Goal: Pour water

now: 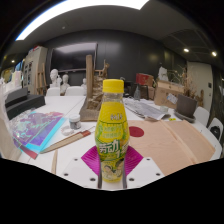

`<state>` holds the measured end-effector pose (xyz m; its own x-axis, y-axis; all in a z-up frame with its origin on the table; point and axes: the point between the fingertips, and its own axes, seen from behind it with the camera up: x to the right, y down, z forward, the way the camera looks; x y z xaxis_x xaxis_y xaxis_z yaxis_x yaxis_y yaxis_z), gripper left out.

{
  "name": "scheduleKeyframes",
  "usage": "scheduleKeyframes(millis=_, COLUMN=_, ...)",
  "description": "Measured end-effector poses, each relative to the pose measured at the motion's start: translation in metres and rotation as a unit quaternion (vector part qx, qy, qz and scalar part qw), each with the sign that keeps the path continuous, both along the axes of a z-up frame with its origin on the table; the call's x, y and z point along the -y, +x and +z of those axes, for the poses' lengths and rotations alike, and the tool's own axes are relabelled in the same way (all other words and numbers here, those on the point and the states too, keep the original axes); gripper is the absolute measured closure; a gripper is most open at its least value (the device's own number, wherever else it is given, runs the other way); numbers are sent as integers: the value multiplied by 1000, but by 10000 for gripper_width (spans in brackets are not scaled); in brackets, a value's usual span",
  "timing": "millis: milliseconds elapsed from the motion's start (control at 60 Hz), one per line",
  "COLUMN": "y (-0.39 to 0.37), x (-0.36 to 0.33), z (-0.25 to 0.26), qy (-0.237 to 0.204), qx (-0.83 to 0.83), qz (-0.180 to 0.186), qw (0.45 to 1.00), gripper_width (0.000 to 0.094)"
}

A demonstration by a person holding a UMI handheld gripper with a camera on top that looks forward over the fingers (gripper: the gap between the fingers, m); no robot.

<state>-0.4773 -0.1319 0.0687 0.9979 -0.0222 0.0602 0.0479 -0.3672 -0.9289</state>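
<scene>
Slippage is threatening: the claw (112, 172) is gripping the capped yellow bottle (112, 130) low on its body (above the counter (170, 140)), so tilting could be loosening it.

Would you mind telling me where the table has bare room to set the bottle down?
The gripper is shut on the yellow-capped bottle. Bare tabletop lies to the right of the bottle, beyond the pink disc. The left is crowded: a shiny colourful wrapper, a small cup and a wooden strip.
</scene>
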Motion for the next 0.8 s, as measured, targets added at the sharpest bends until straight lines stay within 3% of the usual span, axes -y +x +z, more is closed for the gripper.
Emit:
scheduleKeyframes(millis=267, y=54, x=-32, z=84, qy=29, qx=86, qz=-16, qw=996, gripper_width=663)
scheduleKeyframes(millis=467, y=130, x=-94, z=128, qy=27, qx=277, qz=-17, qw=960, gripper_width=663)
scheduleKeyframes(millis=600, y=154, x=-144, z=136, qy=22, qx=444, qz=21, qw=896, gripper_width=661)
scheduleKeyframes(millis=800, y=149, x=-208, z=130, qy=33, qx=655, qz=98, qw=749, gripper_width=663)
